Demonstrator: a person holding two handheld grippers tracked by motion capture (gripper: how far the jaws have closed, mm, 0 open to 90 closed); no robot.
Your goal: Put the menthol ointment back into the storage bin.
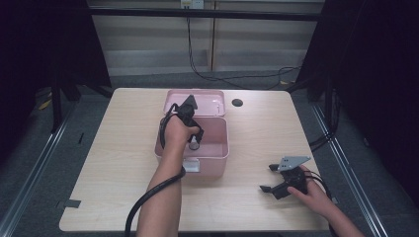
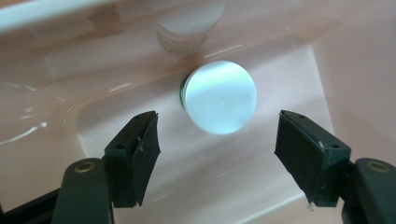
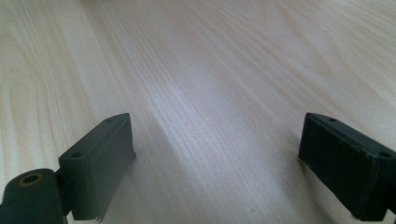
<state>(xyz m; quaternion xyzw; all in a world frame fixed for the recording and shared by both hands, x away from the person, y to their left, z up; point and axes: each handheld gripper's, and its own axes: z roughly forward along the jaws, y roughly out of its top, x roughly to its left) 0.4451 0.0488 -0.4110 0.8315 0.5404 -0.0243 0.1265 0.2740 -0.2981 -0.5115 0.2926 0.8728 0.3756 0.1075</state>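
A pink plastic box (image 1: 217, 154) stands open at the middle of the table, its lid (image 1: 207, 101) tilted back. On the box floor stands a small bottle with a round white cap (image 2: 220, 97) and a green rim, seen from above; in the high view the bottle (image 1: 195, 144) shows just below the hand. My left gripper (image 2: 217, 135) points down into the box (image 2: 56, 74), open, one jaw on each side of the cap and neither touching it. My right gripper (image 1: 267, 177) rests on the table at the front right, open, with bare wood (image 3: 210, 84) between its jaws.
The table (image 1: 123, 148) has a round cable hole (image 1: 237, 102) behind the box. The box front carries a white label (image 1: 191, 165). Dark frame posts stand at both sides and cables lie on the floor beyond the far edge.
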